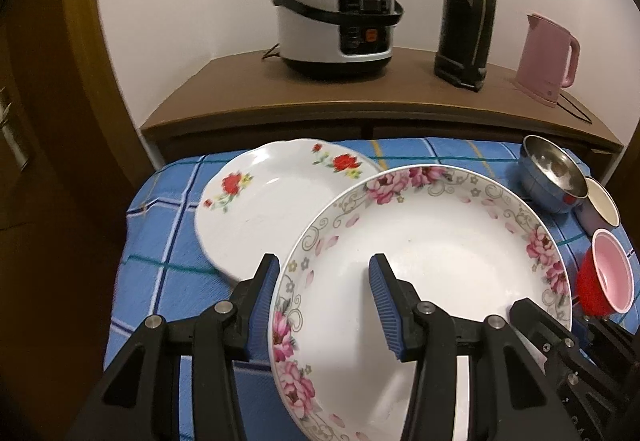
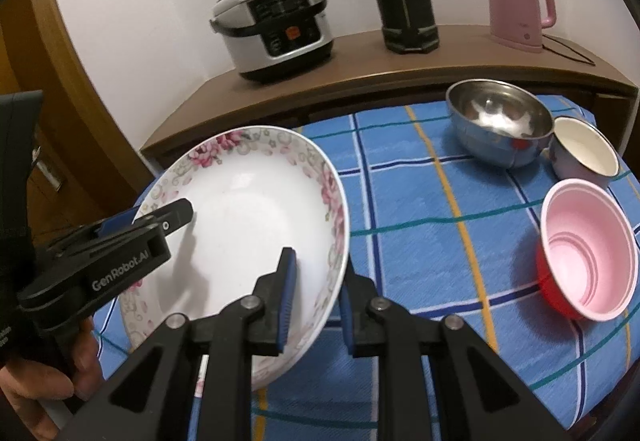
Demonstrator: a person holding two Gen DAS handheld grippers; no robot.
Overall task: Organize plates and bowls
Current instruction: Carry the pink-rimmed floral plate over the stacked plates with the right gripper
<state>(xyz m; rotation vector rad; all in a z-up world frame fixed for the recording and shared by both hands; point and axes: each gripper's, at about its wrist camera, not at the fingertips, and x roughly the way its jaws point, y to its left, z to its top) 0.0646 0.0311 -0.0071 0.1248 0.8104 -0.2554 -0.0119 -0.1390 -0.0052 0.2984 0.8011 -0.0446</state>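
Note:
A deep white plate with pink flowers (image 1: 432,253) is held tilted above the blue checked cloth. My left gripper (image 1: 324,273) straddles its left rim, one finger inside, one outside. My right gripper (image 2: 318,281) straddles its right rim (image 2: 340,241) the same way. The jaws stand fairly wide, so I cannot tell if they clamp the rim. A second white plate with red roses (image 1: 264,201) lies on the cloth behind and partly under the held plate. A steel bowl (image 2: 496,121), a white-lined cup (image 2: 584,149) and a red bowl with pink inside (image 2: 588,253) stand at the right.
The table carries a blue checked cloth (image 2: 432,209). Behind it a brown cabinet top (image 1: 360,97) holds a rice cooker (image 1: 336,17), a black flask (image 1: 468,9) and a pink kettle (image 1: 548,57). A wooden door (image 1: 48,121) is at the left.

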